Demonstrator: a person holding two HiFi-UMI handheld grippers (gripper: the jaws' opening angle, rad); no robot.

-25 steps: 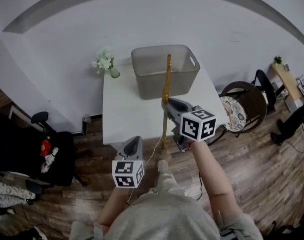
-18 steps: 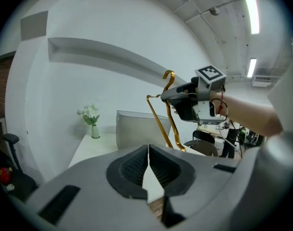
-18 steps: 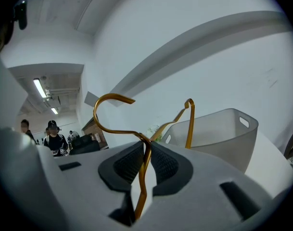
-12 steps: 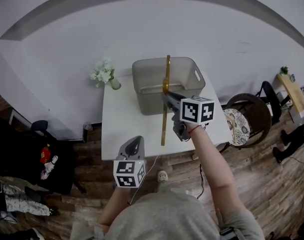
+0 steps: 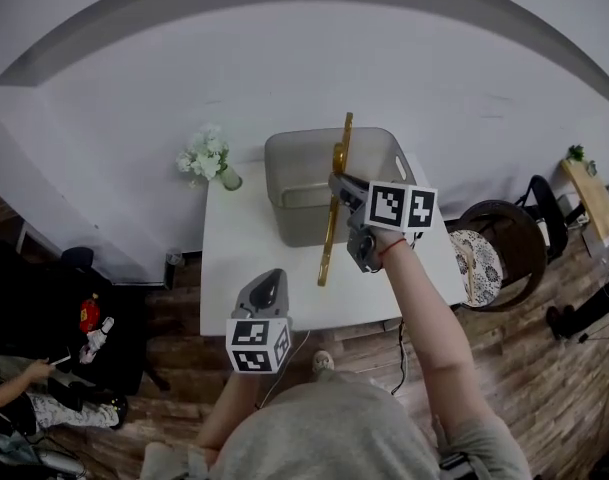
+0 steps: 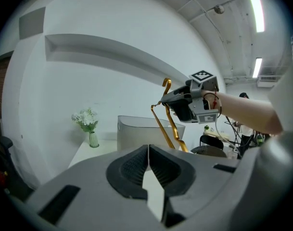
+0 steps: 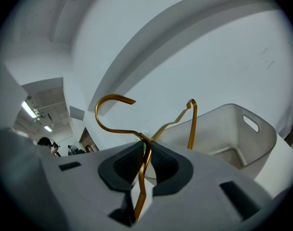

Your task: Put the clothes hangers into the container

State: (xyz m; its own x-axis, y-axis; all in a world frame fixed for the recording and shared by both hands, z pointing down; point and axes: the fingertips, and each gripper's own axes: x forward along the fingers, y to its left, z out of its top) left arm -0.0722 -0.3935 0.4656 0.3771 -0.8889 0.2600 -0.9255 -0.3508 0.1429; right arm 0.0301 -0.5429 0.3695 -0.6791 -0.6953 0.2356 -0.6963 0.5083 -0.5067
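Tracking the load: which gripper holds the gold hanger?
The right gripper, jaws clamped on the gold hanger near its hook; the left gripper is shut on nothing.

We are holding the right gripper [image 5: 336,184] far out, arm stretched, jaws pinching the hanger [image 5: 328,243]; left gripper [image 5: 268,280] near, jaws together.

1. Table [image 5: 244,288]: container [image 5: 299,218] at far edge, right of centre.
2. Flower vase [image 5: 212,160]: far left corner, left of container.
3. Hanger [image 5: 329,238]: above container's near wall.
4. Chair [image 5: 499,248]: right of table.

One hanger [image 5: 328,240], one container [image 5: 302,220], one vase [image 5: 229,179]
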